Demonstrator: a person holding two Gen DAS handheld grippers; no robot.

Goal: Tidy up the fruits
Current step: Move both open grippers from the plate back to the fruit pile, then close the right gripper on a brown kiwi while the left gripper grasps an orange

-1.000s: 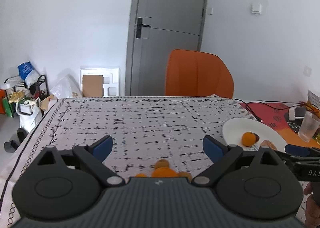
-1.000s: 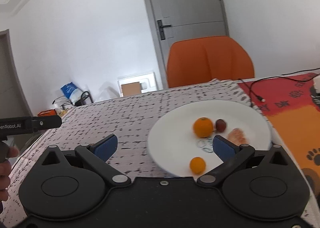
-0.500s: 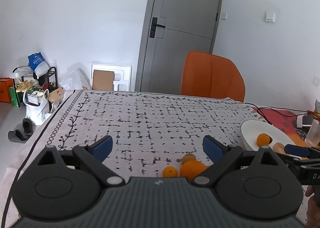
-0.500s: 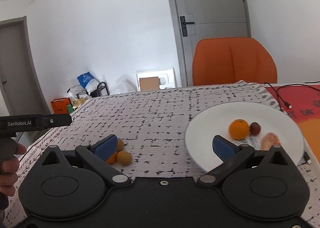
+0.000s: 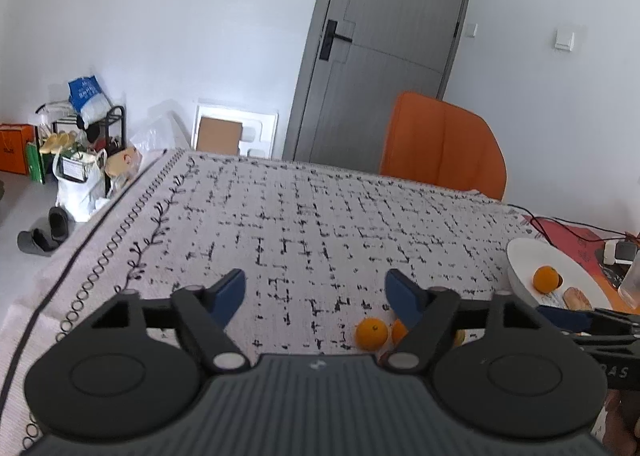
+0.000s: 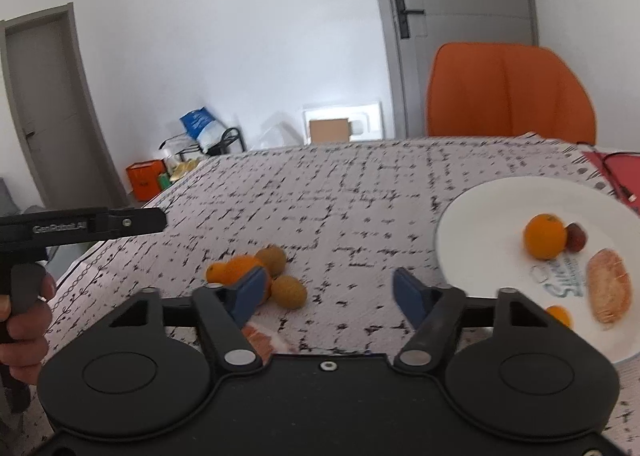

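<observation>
Orange mandarins [image 6: 234,271] on a white tablecloth [image 6: 360,192] with black dashes; white plate [image 6: 480,216]; orange chair [image 6: 508,92].

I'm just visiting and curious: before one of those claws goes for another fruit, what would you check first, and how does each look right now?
1. Right claw open and empty: ok.
2. Left claw open and empty: ok.
3. Loose fruit on the tablecloth, such as the yellow-brown fruit, unobstructed: ok.
4. White plate has bare space beside the orange: ok.
5. The two claws apart: ok.
6. Which fruit is meant next: cannot tell.
</observation>
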